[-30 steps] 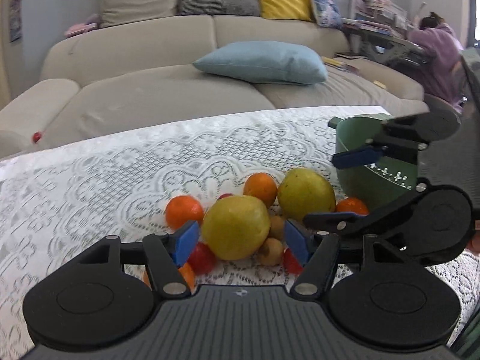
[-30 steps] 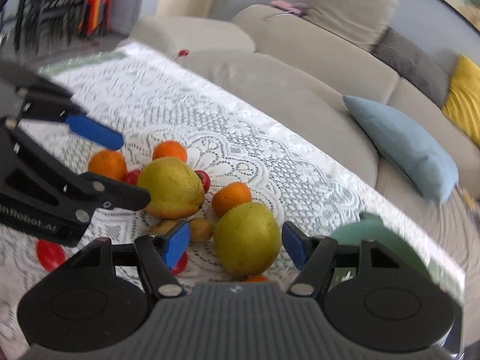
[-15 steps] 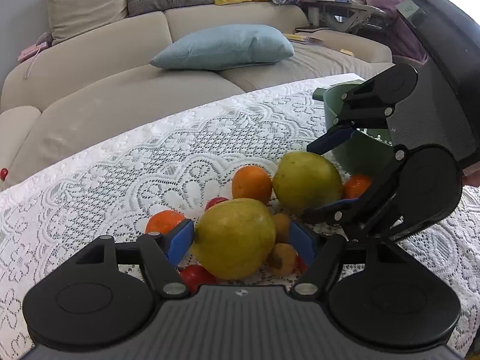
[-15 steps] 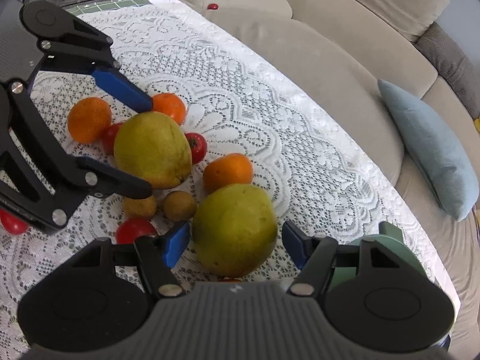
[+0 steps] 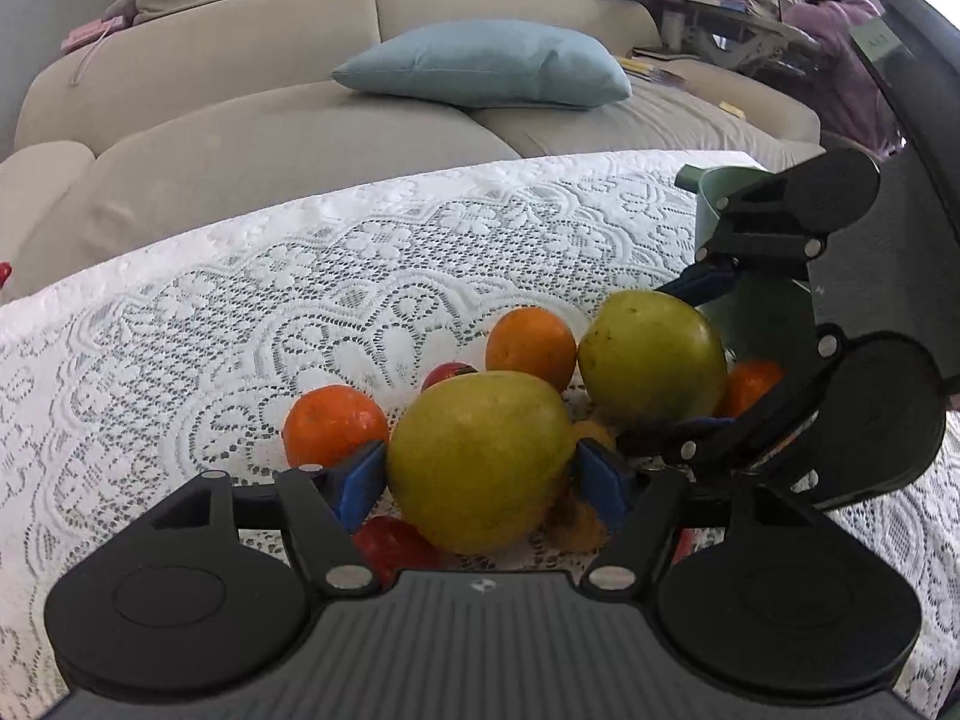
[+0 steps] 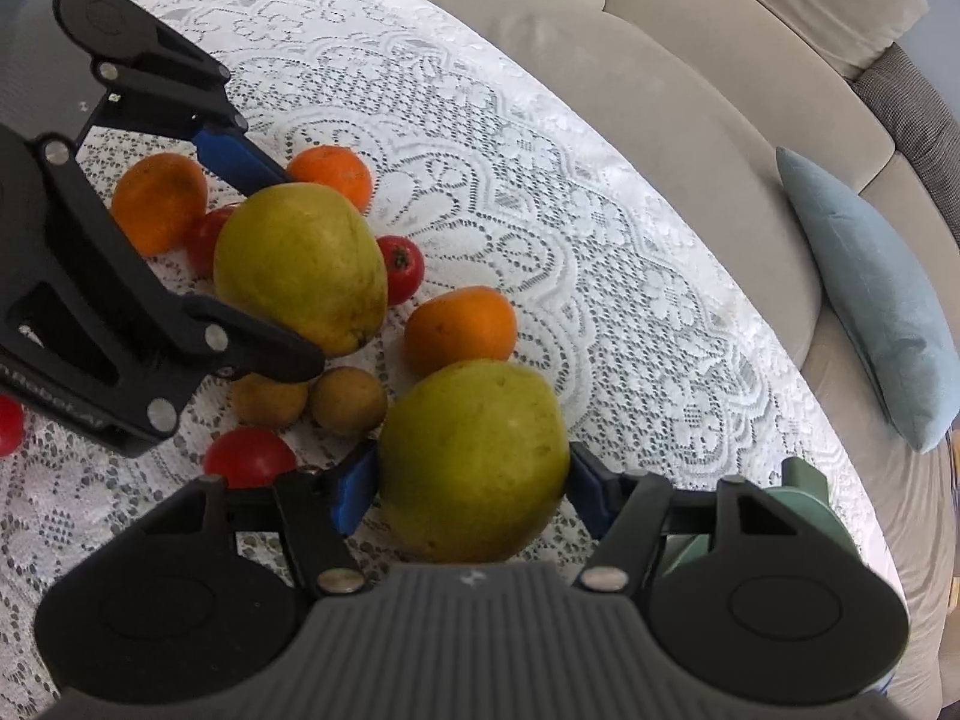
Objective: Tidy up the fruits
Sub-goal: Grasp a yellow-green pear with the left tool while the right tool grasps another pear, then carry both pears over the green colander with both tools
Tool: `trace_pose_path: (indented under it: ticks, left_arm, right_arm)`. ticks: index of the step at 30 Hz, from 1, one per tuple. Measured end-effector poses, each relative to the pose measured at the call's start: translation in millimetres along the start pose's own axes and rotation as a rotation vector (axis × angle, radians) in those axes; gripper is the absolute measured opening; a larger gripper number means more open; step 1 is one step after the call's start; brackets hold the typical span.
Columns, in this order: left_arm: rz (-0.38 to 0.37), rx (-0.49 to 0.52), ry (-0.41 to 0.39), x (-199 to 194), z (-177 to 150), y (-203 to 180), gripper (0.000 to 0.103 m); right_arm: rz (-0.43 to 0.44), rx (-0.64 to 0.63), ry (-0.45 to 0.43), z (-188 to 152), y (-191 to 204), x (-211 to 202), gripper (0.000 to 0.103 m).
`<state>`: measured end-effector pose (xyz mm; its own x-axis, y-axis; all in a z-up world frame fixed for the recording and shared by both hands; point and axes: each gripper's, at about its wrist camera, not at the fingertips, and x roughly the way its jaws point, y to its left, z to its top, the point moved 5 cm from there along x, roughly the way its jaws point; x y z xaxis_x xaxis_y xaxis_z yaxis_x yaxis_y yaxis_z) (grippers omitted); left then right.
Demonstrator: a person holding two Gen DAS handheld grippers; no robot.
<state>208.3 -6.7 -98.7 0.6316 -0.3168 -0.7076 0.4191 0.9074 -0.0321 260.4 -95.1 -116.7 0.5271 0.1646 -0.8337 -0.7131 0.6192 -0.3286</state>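
Note:
Fruit lies piled on a white lace tablecloth (image 5: 240, 324). My left gripper (image 5: 483, 474) is shut on a large yellow-green pear (image 5: 480, 456), its blue pads pressed on both sides. My right gripper (image 6: 471, 489) is shut on a second big pear (image 6: 474, 456), which also shows in the left wrist view (image 5: 654, 357). Around them lie oranges (image 5: 531, 348) (image 5: 333, 423) (image 6: 459, 330), red tomatoes (image 6: 401, 269) (image 6: 249, 456) and small brown fruits (image 6: 348, 399). A green bowl (image 5: 720, 204) stands at the right.
A beige sofa (image 5: 270, 120) with a light blue cushion (image 5: 486, 66) runs behind the table. The bowl's rim (image 6: 810, 504) shows right of my right gripper. A person in purple (image 5: 840, 30) sits at a desk far right. A lone tomato (image 6: 9, 423) lies left.
Both grippers moved in and closed on their pears: the pads stood apart from the fruit a second ago and now press on it.

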Motion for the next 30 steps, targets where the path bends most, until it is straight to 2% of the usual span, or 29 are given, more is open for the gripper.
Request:
trace_pose_path:
  ticks: [2, 12, 18, 23, 27, 30]
  left_arm:
    - [0.001, 0.003, -0.008, 0.3, 0.6, -2.1, 0.078]
    - [-0.007, -0.031, -0.019, -4.1, -0.4, 1.0, 0.078]
    - [-0.001, -0.052, -0.053, -14.8, 1.5, 2.3, 0.078]
    - [0.004, -0.089, -0.062, -27.9, 6.2, 3.3, 0.078]
    - [0.035, -0.090, -0.044, -42.1, 15.3, -3.9, 0.078]
    - [0.028, -0.100, -0.034, -52.2, 22.7, -9.3, 0.078]
  right_arm:
    - [-0.006, -0.001, -0.002, -0.1, 1.0, -0.1, 0.063]
    - [-0.015, 0.025, -0.030, 3.9, -4.0, -10.9, 0.063]
    - [-0.004, 0.038, -0.059, 7.7, -5.3, -22.5, 0.063]
    - [0.021, 0.059, -0.081, 11.3, -7.1, -33.9, 0.063]
    - [0.056, 0.076, -0.101, 14.7, -9.9, -48.7, 0.063]
    - [0.075, 0.077, -0.113, 16.0, -13.0, -62.3, 0.063]
